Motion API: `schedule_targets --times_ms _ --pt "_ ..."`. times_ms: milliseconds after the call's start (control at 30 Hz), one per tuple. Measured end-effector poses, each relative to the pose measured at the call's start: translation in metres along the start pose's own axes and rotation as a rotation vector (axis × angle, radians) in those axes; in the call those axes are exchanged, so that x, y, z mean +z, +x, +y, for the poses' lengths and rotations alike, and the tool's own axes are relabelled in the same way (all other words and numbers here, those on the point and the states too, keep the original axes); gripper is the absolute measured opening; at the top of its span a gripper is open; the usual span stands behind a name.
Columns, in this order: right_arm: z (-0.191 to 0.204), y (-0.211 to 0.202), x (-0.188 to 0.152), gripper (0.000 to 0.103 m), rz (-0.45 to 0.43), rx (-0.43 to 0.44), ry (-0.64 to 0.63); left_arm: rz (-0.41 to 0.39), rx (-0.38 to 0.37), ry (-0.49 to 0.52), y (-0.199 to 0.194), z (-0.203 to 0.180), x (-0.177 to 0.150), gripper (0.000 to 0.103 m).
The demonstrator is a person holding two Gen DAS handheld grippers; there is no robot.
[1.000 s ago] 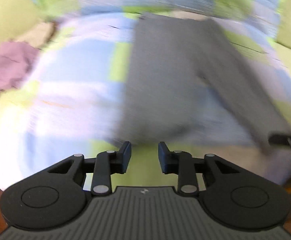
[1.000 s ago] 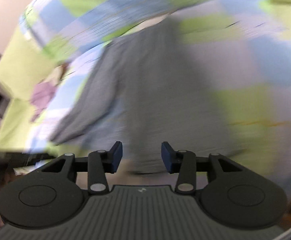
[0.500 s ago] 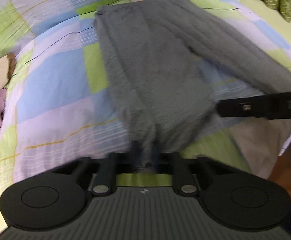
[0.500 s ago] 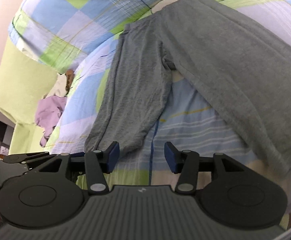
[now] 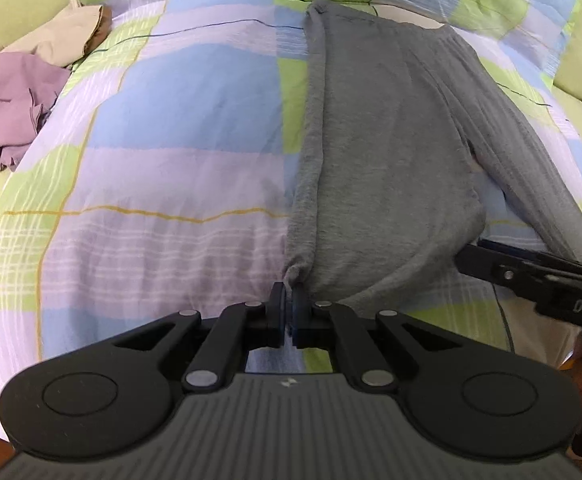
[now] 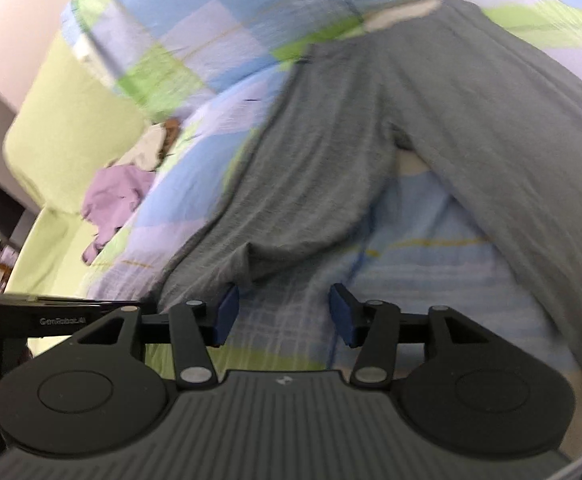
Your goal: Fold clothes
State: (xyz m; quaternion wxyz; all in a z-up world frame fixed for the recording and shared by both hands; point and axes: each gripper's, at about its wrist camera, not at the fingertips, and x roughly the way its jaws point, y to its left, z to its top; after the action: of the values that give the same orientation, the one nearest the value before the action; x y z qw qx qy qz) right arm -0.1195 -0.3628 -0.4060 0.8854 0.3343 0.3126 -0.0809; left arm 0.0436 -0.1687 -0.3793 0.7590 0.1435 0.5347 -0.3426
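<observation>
While the gray pants (image 5: 387,160) lie long-ways on the bed (image 5: 163,184), stretching away from the left gripper (image 5: 289,312), its jaws are clenched on one leg's end. In the right view, the right gripper (image 6: 281,312) hangs released; the other leg's end (image 6: 579,340) lies off to its right, nearer this hand.
</observation>
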Motion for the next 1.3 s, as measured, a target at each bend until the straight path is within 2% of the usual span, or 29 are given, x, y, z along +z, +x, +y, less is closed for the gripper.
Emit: schedule_targets --times_ms 67,133,200,300,500,567,633,833,900,967,1133,1300 --pt "0.005 0.006 0.002 0.043 -0.008 0.05 -0.092 0.004 -0.006 -0.008 0.0 0.0 0.002 0.0" --pt "0.011 0.01 0.007 0.019 -0.004 0.103 -0.149 0.007 -0.005 0.002 0.0 -0.002 0.003 0.0" --pt "0.017 0.012 0.013 0.008 0.004 0.14 -0.179 0.011 -0.002 0.021 0.001 -0.004 0.006 0.0" --pt "0.024 0.012 0.021 0.002 0.026 0.159 -0.165 0.015 0.0 0.026 -0.001 -0.004 0.009 0.0" --pt "0.013 -0.03 0.019 0.0 0.027 0.141 0.031 0.017 0.001 0.024 -0.009 -0.005 0.005 0.001" --pt "0.009 -0.038 0.015 0.006 0.047 0.105 0.084 0.028 0.005 0.016 -0.005 -0.003 0.004 0.001" --pt "0.008 -0.033 0.015 0.013 0.044 0.092 0.091 0.025 -0.002 -0.001 -0.002 -0.002 0.006 0.003" --pt "0.01 0.017 0.034 0.022 0.037 0.102 0.091 0.021 -0.019 -0.01 0.003 -0.001 0.003 0.003" --pt "0.01 0.026 0.033 0.022 0.063 0.097 0.1 0.021 -0.029 0.0 0.003 -0.001 0.003 0.003" --pt "0.009 0.033 0.03 0.003 0.089 0.096 0.111 0.013 -0.041 0.035 0.0 -0.001 0.003 0.0" --pt "0.018 0.001 0.023 0.003 0.056 0.119 0.133 -0.028 -0.038 0.097 -0.022 0.001 0.004 0.0" --pt "0.016 -0.043 0.012 0.003 0.042 0.085 0.314 -0.045 -0.059 0.13 -0.039 0.005 0.006 0.0"
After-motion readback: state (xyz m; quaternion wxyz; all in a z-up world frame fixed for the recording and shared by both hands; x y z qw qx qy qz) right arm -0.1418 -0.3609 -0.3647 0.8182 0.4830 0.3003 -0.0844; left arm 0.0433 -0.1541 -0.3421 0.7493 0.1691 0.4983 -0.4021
